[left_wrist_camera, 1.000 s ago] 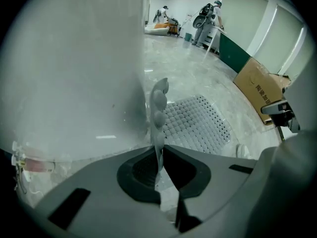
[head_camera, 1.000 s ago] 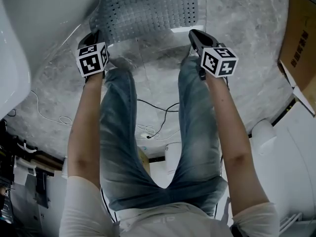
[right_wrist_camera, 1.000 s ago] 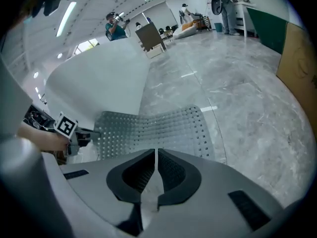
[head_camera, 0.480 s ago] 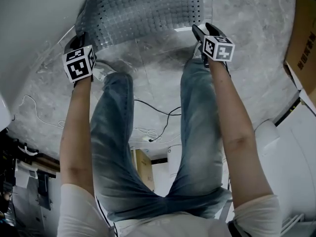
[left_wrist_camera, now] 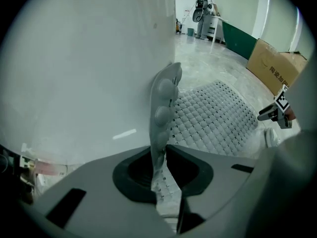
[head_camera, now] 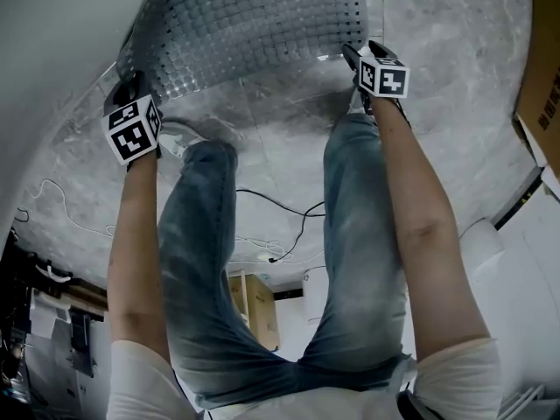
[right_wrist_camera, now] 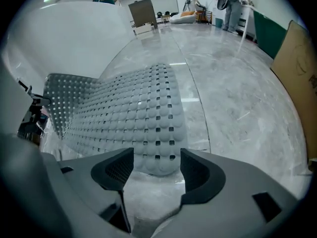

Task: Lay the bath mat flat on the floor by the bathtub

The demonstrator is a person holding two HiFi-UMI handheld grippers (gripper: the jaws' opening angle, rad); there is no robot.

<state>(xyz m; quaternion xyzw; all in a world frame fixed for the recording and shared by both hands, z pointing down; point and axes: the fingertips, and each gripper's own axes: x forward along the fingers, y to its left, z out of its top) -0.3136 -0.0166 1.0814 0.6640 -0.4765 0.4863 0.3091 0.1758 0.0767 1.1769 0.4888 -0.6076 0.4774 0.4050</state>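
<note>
The grey bath mat, studded and perforated, lies on the marble floor beside the white bathtub. My left gripper is at the mat's near left corner, against the tub. In the left gripper view that corner stands upright, pinched between the jaws of the left gripper, which are beginning to open. My right gripper is at the near right corner. Its jaws are opening wide, and in the right gripper view the mat rests flat just beyond the right gripper, untouched.
The tub wall is close on the left. A cardboard box leans at the right. A thin cable trails over the floor between the person's legs, and a shoe is near the mat's left corner.
Both grippers went forward and lower toward the floor. The right gripper opened and let go of its corner, which now lies flat. The left still has its corner.
</note>
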